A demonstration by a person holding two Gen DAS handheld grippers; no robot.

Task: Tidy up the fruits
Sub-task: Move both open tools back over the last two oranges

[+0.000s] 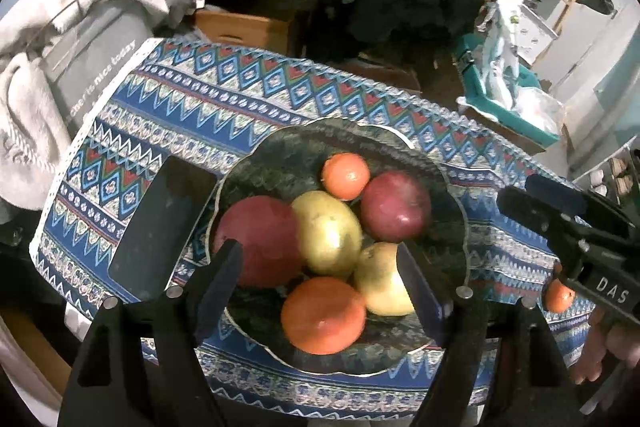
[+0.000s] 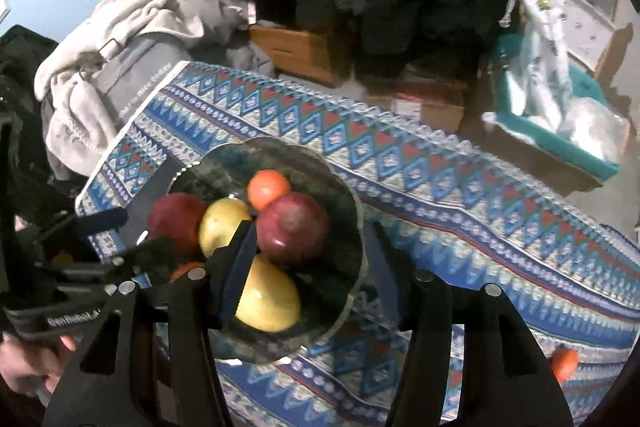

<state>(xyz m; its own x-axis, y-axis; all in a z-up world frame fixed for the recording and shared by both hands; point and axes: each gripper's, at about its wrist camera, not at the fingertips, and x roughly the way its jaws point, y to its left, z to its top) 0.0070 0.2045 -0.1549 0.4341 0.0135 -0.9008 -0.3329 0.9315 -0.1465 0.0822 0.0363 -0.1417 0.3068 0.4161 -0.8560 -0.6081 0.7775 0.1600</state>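
I am hovering both tools, left tool (image 1: 320, 279) and right tool (image 2: 312, 275), open and empty; reaching next for the small stray orange tangerine (image 2: 564, 363) on the desk, gently.

Patterned tablecloth (image 1: 224, 107), grey blanket (image 1: 52, 39)

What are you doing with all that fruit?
A person is sorting fruit with a hand-held gripper in each hand. Six pieces already sit in the dark bowl: two red apples, two yellow ones, two oranges. The left hand-held gripper and the right hand-held gripper both hang open over the bowl, holding nothing. One small orange is outside the bowl, on the tablecloth.
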